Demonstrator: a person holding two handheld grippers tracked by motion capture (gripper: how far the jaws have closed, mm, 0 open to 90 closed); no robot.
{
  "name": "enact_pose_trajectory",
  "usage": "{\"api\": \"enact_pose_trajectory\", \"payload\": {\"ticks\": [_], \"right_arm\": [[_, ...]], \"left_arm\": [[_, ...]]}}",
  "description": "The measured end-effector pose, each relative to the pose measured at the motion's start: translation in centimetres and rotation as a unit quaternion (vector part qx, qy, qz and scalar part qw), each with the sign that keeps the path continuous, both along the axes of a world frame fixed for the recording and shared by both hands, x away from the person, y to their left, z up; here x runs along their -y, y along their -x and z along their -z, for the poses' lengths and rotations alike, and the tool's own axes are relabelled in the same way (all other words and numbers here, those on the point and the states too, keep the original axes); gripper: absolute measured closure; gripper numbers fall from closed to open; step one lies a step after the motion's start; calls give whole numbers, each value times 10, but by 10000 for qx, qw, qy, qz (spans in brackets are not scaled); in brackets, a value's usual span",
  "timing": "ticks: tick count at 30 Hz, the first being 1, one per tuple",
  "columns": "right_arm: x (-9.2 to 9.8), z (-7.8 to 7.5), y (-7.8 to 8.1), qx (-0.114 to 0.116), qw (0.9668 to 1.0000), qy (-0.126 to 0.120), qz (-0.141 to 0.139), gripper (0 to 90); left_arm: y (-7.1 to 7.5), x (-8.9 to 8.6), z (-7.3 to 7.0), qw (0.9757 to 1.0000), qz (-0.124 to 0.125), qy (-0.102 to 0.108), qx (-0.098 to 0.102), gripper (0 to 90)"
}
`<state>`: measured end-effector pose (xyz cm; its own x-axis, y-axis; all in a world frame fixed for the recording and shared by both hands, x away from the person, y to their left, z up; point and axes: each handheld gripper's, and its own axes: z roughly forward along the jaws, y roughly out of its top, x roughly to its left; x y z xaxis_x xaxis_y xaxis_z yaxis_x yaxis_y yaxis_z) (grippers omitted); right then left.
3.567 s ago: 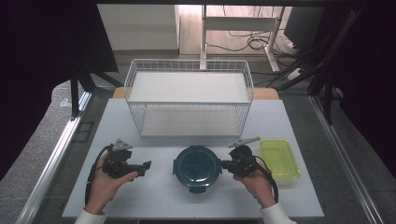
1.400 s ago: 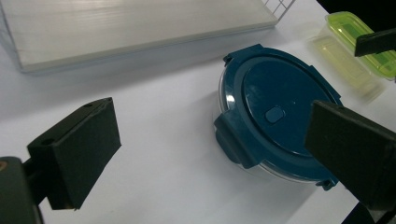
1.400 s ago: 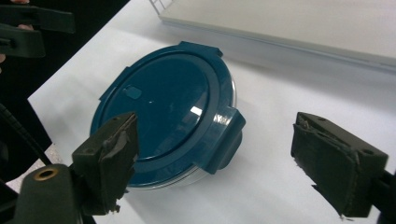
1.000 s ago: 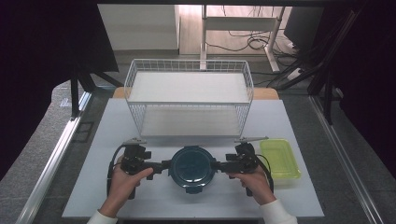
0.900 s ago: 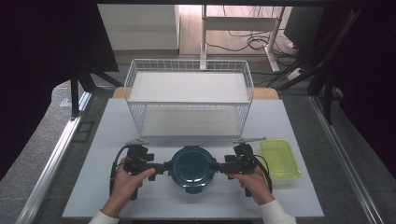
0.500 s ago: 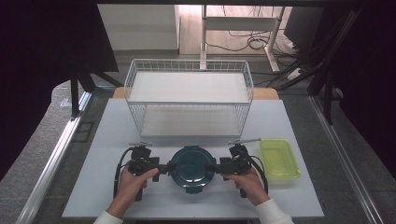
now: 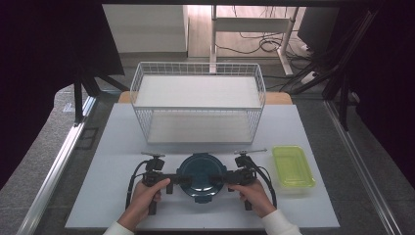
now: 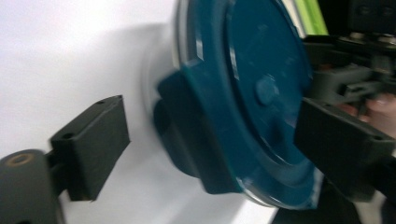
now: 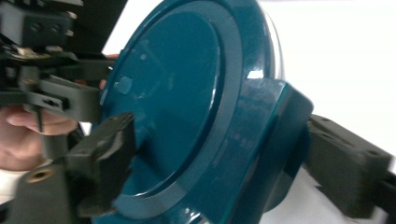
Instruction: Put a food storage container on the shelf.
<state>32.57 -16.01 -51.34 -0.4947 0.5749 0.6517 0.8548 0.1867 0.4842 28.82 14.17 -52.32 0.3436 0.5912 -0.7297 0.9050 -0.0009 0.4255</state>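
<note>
both grippers are in on the teal container (image 7: 201,176) now, which sits on the white table (image 7: 107,147) just in front of the wire basket (image 7: 197,105). the left gripper (image 7: 182,180) straddles its left clip, jaws spread and just been closing, pads not yet pressing. the right gripper (image 7: 219,179) mirrors it on the other clip, also closing in (green tray (image 7: 292,166) just off to the right).

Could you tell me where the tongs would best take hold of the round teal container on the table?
At the two latch tabs on opposite sides of the teal container, coming in level from left and right. The tabs jut past the round lid, giving flat faces. The left tongs and right tongs already straddle them.
</note>
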Motion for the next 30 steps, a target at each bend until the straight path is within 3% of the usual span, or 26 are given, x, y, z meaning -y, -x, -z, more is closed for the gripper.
{"api": "enact_pose_trajectory", "payload": {"ticks": [4,7,12,22,30], "right_arm": [[1,-3,2,-108,9999,41,66,204],[3,-3,2,-229,9996,-18,190,235],[7,-5,1,-363,9988,-109,321,294],[12,-10,9,-360,9972,-237,606,355],[13,-15,12,-235,9976,-311,578,391]], "left_arm": [[2,2,0,9999,133,44,26,223],[4,0,1,9999,-33,146,-70,248],[7,0,-4,9997,-168,128,-92,292],[13,-3,-9,9993,-329,185,-72,358],[15,-8,-13,9989,-389,241,-19,400]]}}
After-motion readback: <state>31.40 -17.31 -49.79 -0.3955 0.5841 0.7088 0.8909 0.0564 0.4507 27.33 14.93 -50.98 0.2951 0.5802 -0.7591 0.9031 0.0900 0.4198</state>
